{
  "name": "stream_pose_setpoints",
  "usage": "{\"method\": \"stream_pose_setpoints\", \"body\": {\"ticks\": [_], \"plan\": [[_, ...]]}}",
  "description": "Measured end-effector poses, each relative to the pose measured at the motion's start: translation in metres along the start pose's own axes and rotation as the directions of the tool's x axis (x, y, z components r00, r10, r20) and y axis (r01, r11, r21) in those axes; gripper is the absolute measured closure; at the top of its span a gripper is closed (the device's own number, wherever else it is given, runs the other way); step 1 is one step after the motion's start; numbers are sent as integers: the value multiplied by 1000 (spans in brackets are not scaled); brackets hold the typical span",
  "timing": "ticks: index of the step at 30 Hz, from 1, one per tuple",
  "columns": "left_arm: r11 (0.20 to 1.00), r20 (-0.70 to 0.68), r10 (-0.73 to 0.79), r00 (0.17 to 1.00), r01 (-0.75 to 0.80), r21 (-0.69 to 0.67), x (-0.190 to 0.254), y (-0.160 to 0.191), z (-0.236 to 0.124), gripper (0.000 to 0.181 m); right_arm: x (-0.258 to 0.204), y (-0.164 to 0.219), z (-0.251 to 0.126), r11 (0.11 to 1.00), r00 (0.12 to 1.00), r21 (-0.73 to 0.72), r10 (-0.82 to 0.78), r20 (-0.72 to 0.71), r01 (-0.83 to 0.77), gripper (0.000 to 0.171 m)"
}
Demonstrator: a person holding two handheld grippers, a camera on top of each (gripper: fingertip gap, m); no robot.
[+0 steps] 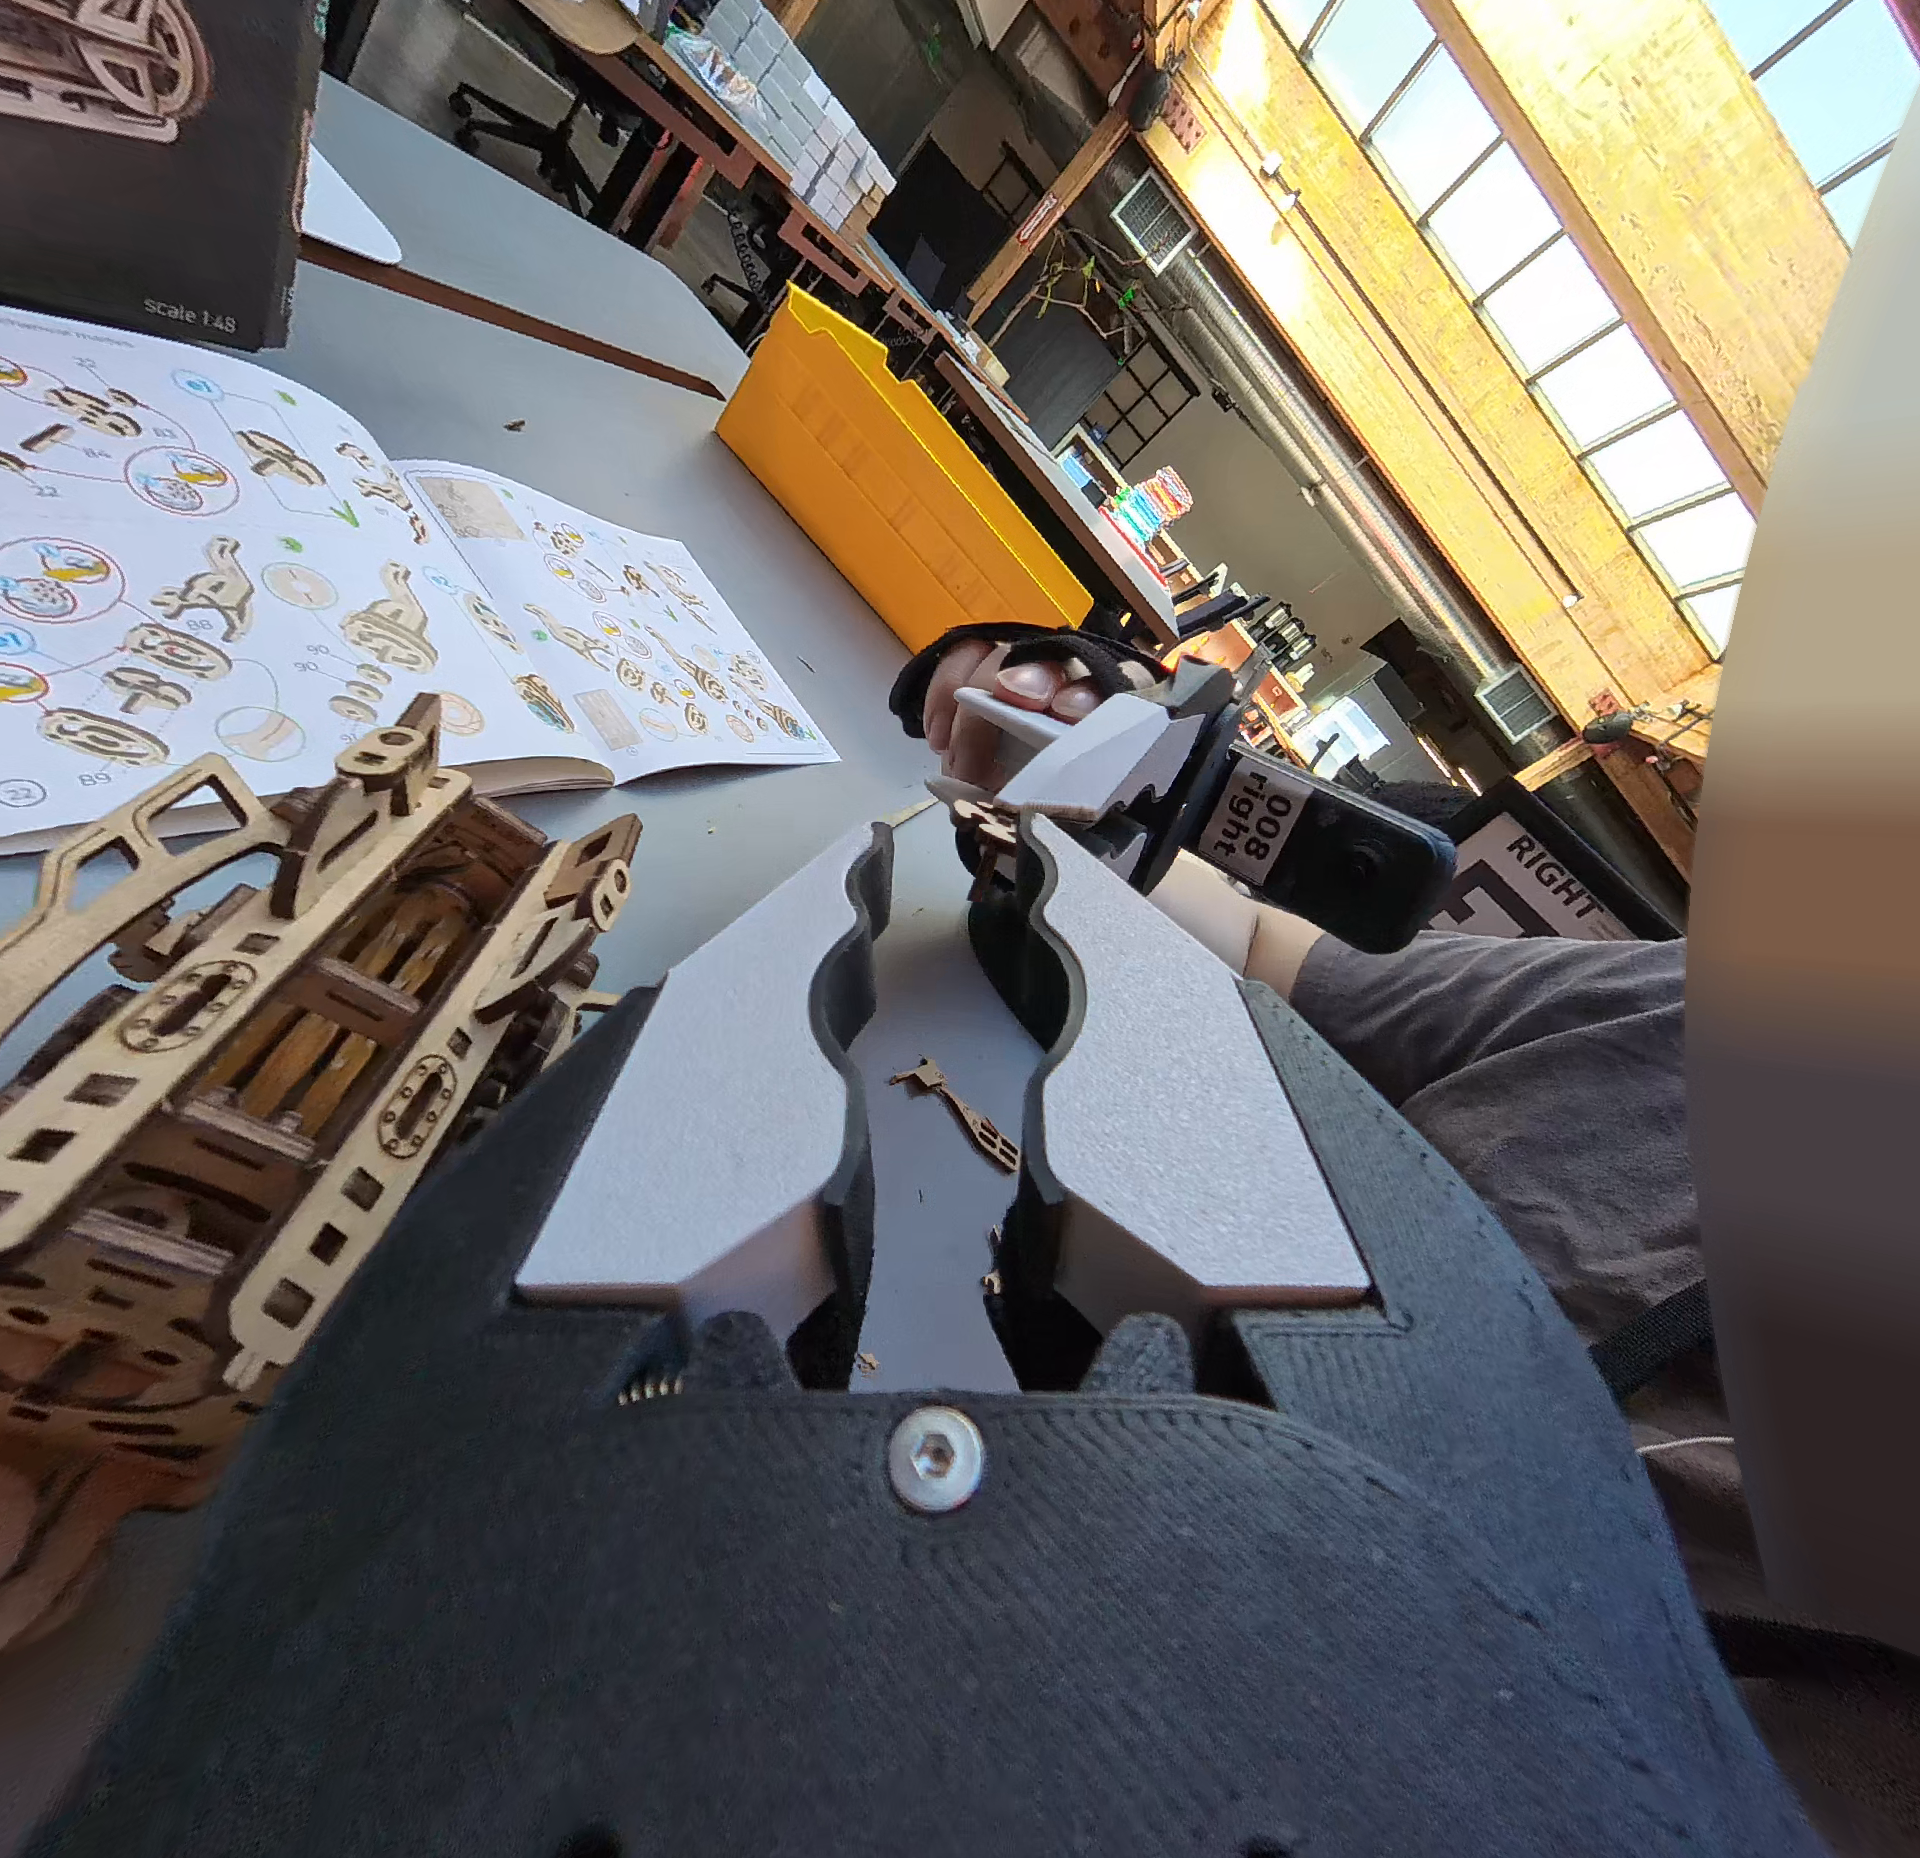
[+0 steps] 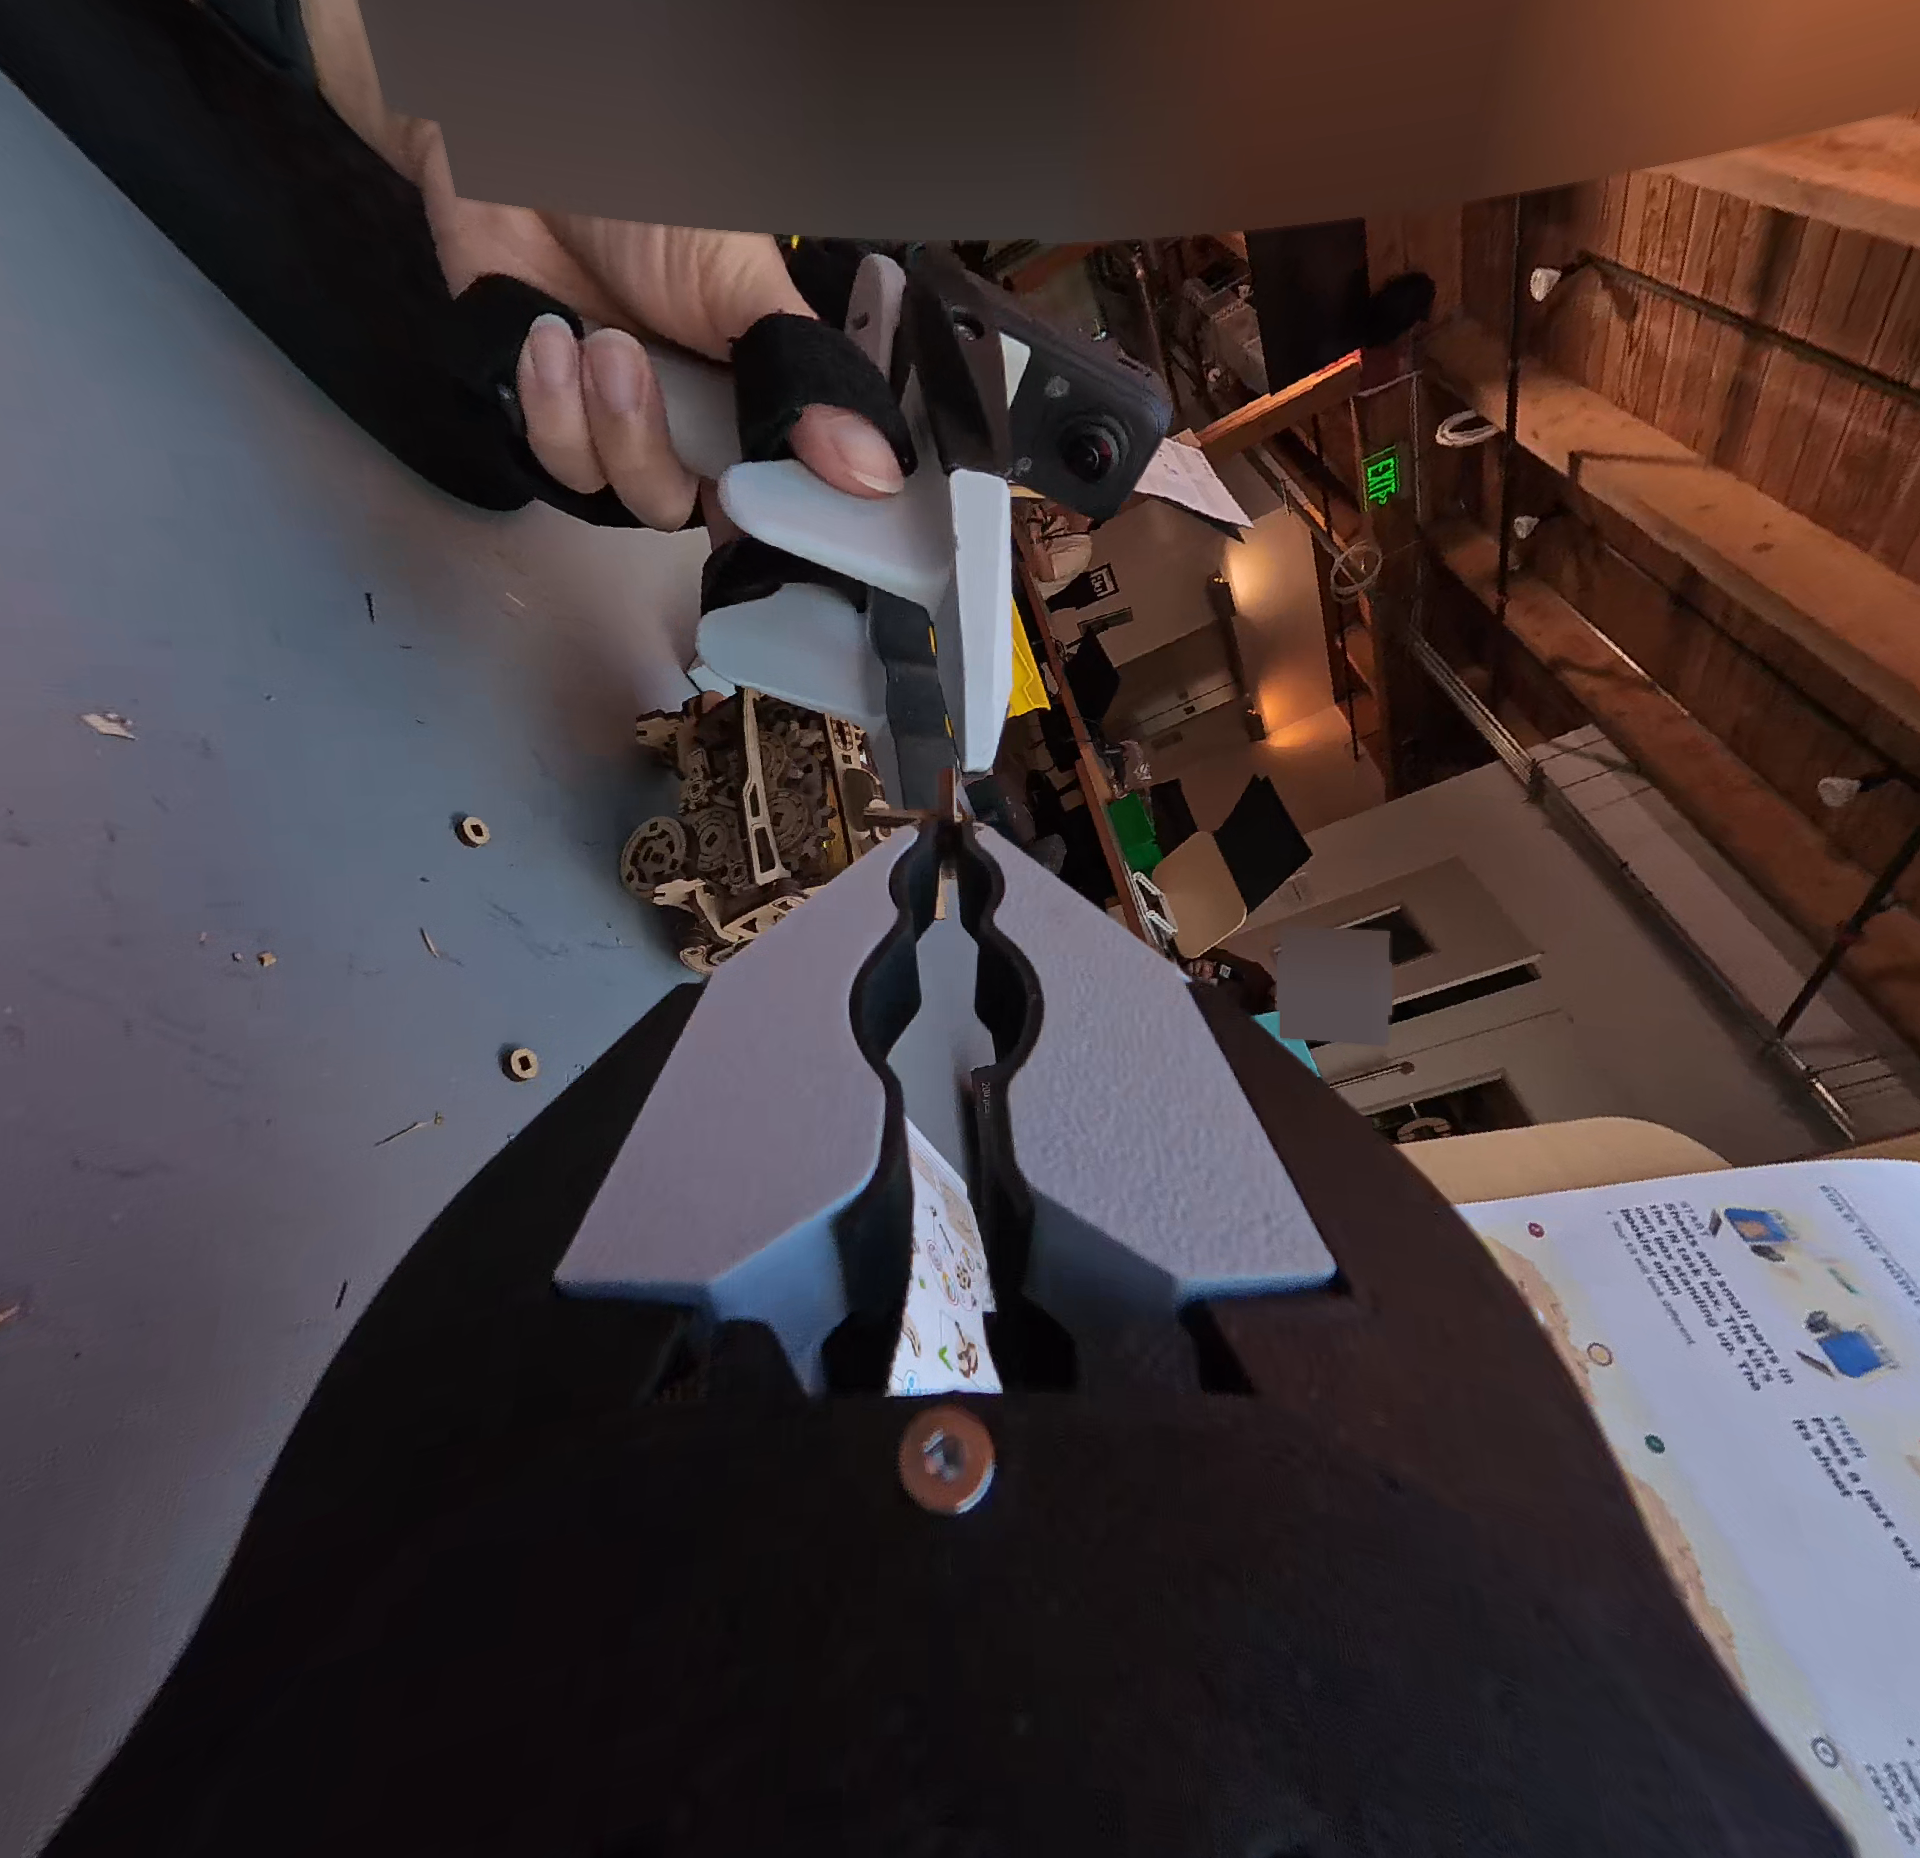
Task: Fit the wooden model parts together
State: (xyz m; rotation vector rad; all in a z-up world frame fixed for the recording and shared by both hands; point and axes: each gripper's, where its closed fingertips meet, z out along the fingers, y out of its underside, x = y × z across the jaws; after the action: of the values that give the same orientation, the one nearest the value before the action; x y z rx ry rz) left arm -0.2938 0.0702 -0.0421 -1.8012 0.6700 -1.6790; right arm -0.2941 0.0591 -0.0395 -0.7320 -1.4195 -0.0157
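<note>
My right gripper [image 2: 940, 852] is shut on a small flat wooden part [image 2: 940, 816], pinched at its fingertips. In the left wrist view this right gripper [image 1: 966, 800] holds the part [image 1: 985, 821] just by my left gripper's right fingertip. My left gripper [image 1: 956, 837] is open and holds nothing, with the table showing through the gap; it also shows in the right wrist view [image 2: 925, 769], tips close to the part. The large half-built wooden model [image 1: 260, 1029] stands on the grey table left of the left gripper, and also shows in the right wrist view [image 2: 748, 832].
A loose thin wooden piece [image 1: 961, 1112] lies on the table between my left fingers. An open instruction booklet [image 1: 312, 582] lies behind the model, with the kit box [image 1: 135, 146] behind it. A yellow bin [image 1: 883, 478] stands farther back. Two small wooden rings [image 2: 474, 829] [image 2: 521, 1063] lie on the table. Left and right tips are no more than a few centimetres apart.
</note>
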Motion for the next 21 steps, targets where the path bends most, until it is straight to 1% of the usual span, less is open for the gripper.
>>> {"method": "stream_pose_setpoints", "body": {"ticks": [4, 6, 9, 12, 17, 21], "plan": [[1000, -20, -11, 1000, 11, -26, 3, 4, 2, 159, -3, -1, 0, 998, 998, -3, -62, -1, 62, 170], [999, -36, -29, 999, 28, -42, 3, 7, 2, 166, -4, -2, 0, 994, 994, -4, -107, -9, 107, 170], [995, -104, -91, 990, 86, -58, 10, 9, 2, 176, -6, -5, -1, 982, 981, 1, -191, -23, 191, 170], [989, -129, -139, 982, 131, -75, 11, 11, 2, 178, -8, -6, -1, 972, 972, 1, -235, -21, 235, 170], [987, -133, -145, 980, 134, -88, 11, 13, 1, 179, -7, -2, -1, 986, 986, 6, -165, -12, 165, 166], [988, -113, -138, 984, 128, -86, 7, 13, 1, 181, -12, 1, -2, 999, 998, 31, 7, 67, -9, 160]]}}
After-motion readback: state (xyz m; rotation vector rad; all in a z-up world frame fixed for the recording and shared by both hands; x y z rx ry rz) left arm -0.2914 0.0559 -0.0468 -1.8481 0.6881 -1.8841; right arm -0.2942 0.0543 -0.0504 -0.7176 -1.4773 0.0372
